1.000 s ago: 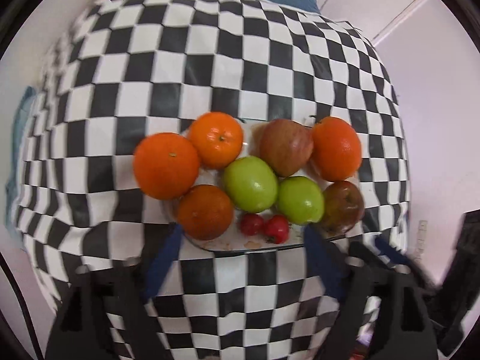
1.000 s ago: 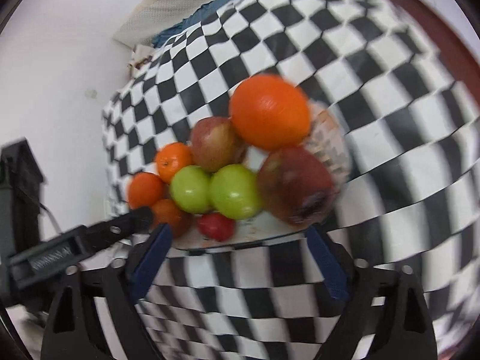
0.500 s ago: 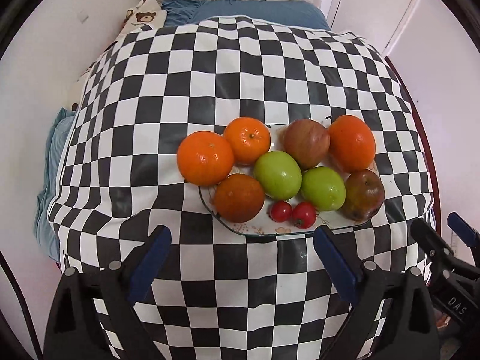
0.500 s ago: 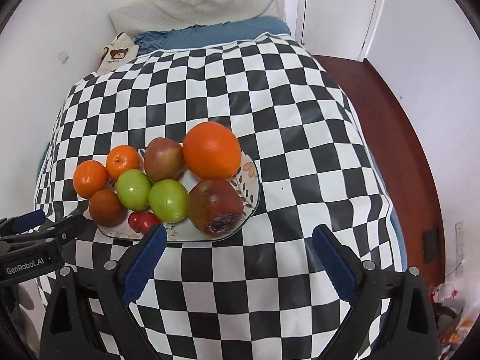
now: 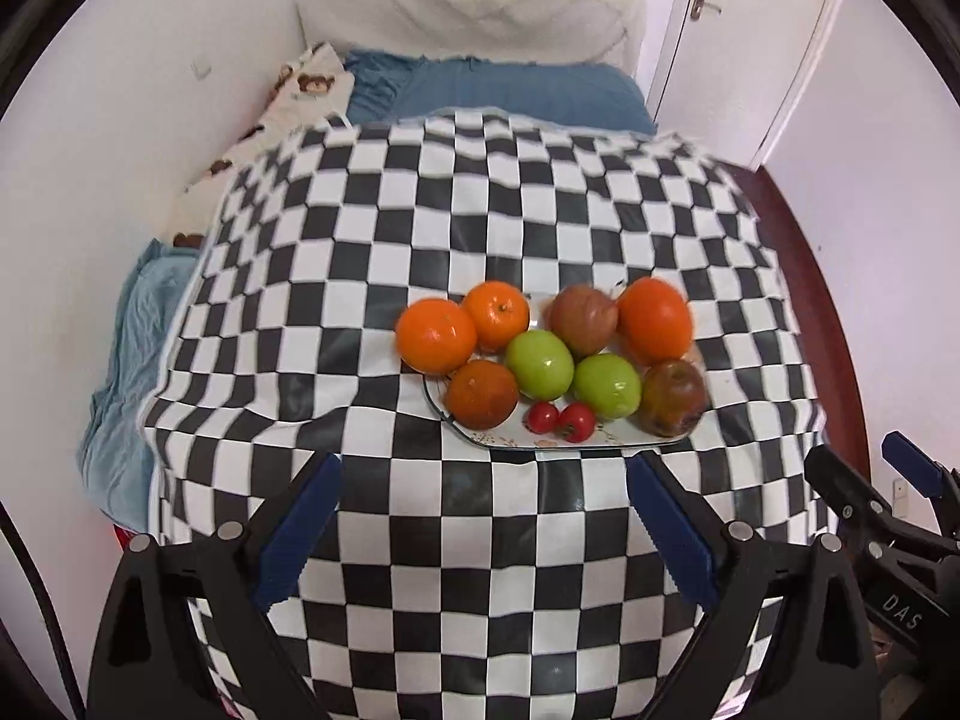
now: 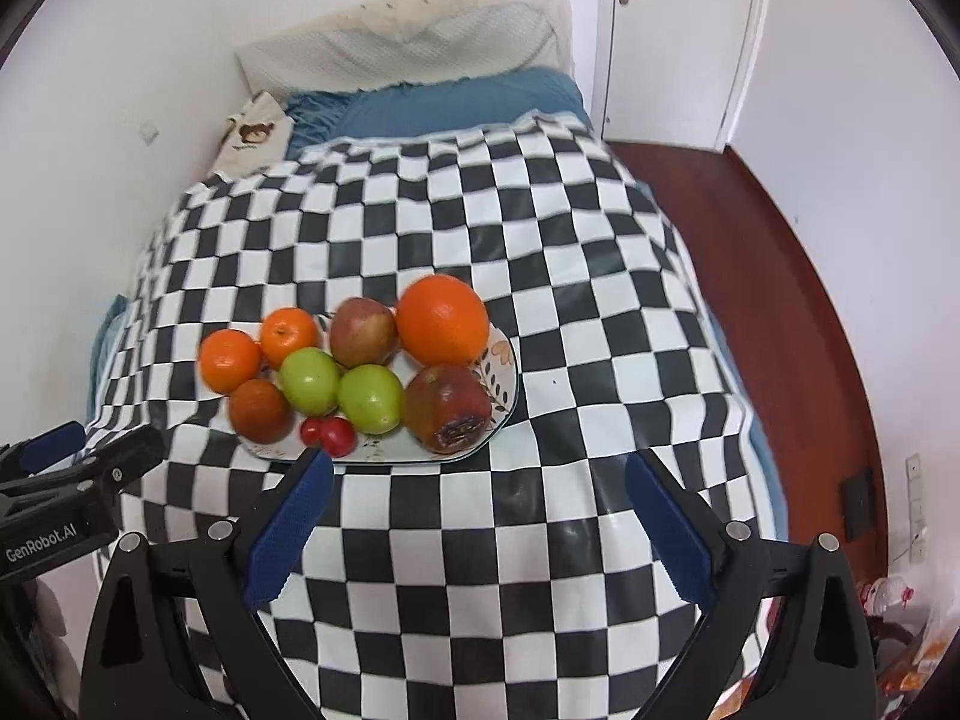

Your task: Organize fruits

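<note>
Fruit crowds one plate [image 5: 510,441] on a checkered cloth [image 5: 480,228]: three oranges [image 5: 436,335] at left, two green apples [image 5: 539,363] and small tomatoes [image 5: 561,418] in the middle, a bruised apple [image 6: 447,408] at right. The left gripper [image 5: 483,531] and right gripper [image 6: 477,531] hover nearby, jaws wide and empty; gathering looks finished.

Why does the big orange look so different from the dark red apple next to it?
The big orange is bright orange and smooth all over; the dark red apple is dull red-brown with a dark, rotten-looking patch low on its side. The orange looks larger and sits farther back; the apple sits nearer the plate's front edge. Both are round and lie on the plate's right side.
</note>
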